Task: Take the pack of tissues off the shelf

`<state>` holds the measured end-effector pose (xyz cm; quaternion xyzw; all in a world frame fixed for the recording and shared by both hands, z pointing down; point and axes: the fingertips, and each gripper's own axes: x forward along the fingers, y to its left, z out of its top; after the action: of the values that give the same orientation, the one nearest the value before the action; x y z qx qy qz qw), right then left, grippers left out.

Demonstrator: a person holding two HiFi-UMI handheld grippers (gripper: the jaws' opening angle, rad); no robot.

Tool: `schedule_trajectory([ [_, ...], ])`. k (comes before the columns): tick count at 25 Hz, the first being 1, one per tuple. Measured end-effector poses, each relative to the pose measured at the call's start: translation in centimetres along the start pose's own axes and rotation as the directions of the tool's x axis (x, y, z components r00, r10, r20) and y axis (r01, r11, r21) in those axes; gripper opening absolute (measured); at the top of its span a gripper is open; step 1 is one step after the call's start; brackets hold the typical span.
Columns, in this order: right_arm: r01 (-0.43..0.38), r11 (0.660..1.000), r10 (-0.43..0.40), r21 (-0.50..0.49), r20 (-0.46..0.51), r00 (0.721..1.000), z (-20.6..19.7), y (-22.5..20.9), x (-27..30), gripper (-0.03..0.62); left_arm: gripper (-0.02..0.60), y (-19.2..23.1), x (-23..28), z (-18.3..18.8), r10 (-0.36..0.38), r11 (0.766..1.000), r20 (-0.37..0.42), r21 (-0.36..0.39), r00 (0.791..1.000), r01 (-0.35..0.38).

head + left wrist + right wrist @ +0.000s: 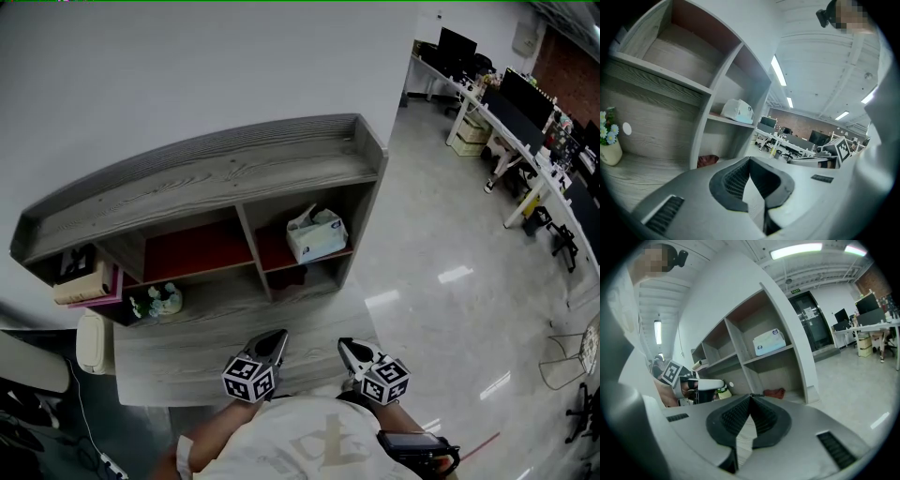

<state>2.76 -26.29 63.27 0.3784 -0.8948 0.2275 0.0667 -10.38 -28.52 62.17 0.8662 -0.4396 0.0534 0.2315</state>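
Note:
The pack of tissues (316, 234), white and pale blue, lies in the right compartment of the grey wooden shelf (216, 173). It also shows as the pack of tissues (738, 110) and the pack of tissues (769, 341) in the gripper views. Both grippers hang low in front of the shelf, well short of the pack. My left gripper (278, 339) is shut with nothing between its jaws. My right gripper (349, 348) is also shut and empty. Their dark pads meet at the tips in both gripper views.
A red cloth (775, 393) lies under the tissue compartment. A small vase of flowers (159, 301) stands on the low desk surface (187, 347). Books (84, 281) fill the left compartment. Office desks with monitors (511, 103) stand at the right across the glossy floor.

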Motion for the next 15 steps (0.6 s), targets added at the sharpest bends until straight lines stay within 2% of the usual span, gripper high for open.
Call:
schedule_trajectory([
  [8,-0.1,0.994,0.099,-0.042,-0.018,0.995,1.8,-1.2,1.3,0.005,0.015,0.7,1.7,1.6,0.069,0.997,0.038,-0.028,0.997,-0.068],
  [15,-0.158,0.986,0.156,-0.05,-0.035,0.987,3.3,-3.3,2.6,0.005,0.014,-0.2,3.6,3.7,0.063,0.996,0.075,-0.063,0.995,-0.058],
])
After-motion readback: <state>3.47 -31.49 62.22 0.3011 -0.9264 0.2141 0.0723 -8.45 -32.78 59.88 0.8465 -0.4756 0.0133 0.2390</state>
